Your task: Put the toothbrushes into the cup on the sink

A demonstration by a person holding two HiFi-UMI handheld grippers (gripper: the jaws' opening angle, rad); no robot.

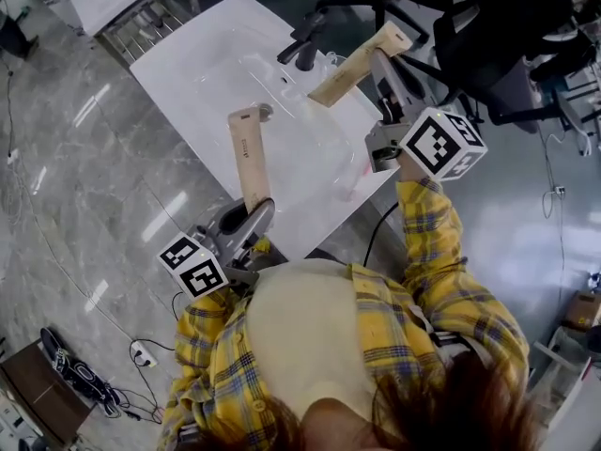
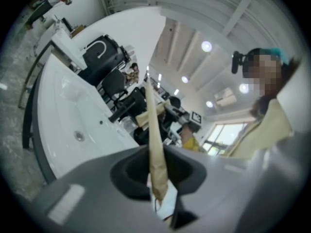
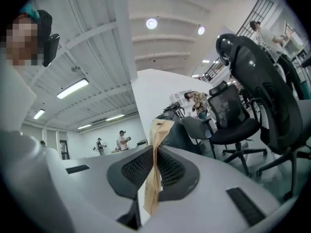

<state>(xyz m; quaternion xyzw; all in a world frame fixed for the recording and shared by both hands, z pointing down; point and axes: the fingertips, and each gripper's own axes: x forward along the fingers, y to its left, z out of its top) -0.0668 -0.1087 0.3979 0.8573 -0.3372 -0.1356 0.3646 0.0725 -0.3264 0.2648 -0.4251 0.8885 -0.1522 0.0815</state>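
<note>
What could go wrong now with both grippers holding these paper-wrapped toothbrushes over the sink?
The left gripper pinches the left toothbrush and the right gripper the right toothbrush near one end only, so either could pivot or slip into the sink. The right toothbrush's free end looks close to the black faucet and could bump it.

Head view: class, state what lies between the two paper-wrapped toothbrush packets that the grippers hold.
Only bare white sink basin separates the left packet from the right packet; the head view shows it.
</note>
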